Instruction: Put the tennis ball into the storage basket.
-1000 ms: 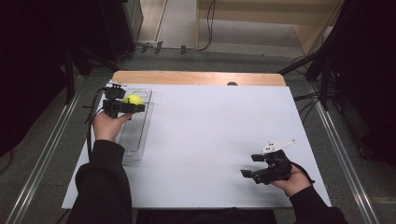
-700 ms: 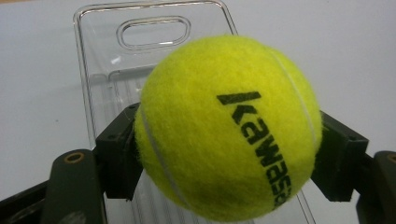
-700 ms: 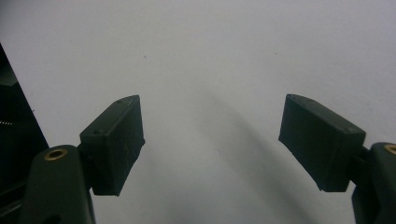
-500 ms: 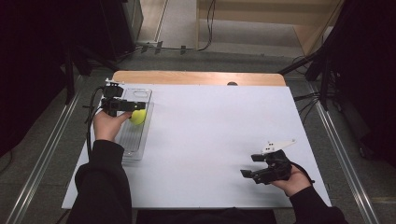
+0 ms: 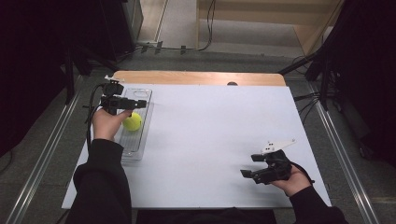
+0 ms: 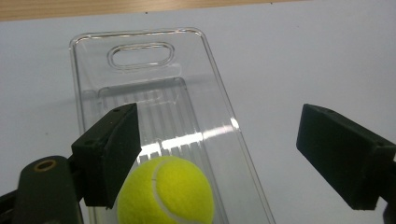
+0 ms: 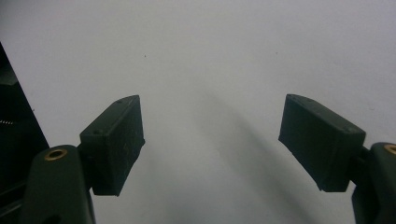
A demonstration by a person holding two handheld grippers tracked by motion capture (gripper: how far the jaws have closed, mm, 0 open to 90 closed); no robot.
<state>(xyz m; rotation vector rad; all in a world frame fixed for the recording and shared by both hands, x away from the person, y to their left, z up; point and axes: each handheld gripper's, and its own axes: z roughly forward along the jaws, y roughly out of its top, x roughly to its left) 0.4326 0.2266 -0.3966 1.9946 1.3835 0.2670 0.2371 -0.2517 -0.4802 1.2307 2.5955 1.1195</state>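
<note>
yellow-green felt tennis ball (image 6: 164,192) lies in clear ribbed plastic tray (image 6: 187,60), at 6 o'clock below left gripper (image 6: 233,140); jaws just opened, spread, gripping nothing.

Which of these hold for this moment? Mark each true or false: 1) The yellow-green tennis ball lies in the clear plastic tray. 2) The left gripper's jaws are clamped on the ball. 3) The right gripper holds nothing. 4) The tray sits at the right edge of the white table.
1) True: the yellow-green tennis ball lies inside the clear plastic tray.
2) False: the left gripper has its jaws apart, and the ball lies low beside one jaw, ungripped.
3) True: the right gripper is open over the bare white table.
4) False: the tray sits at the table's left side.
</note>
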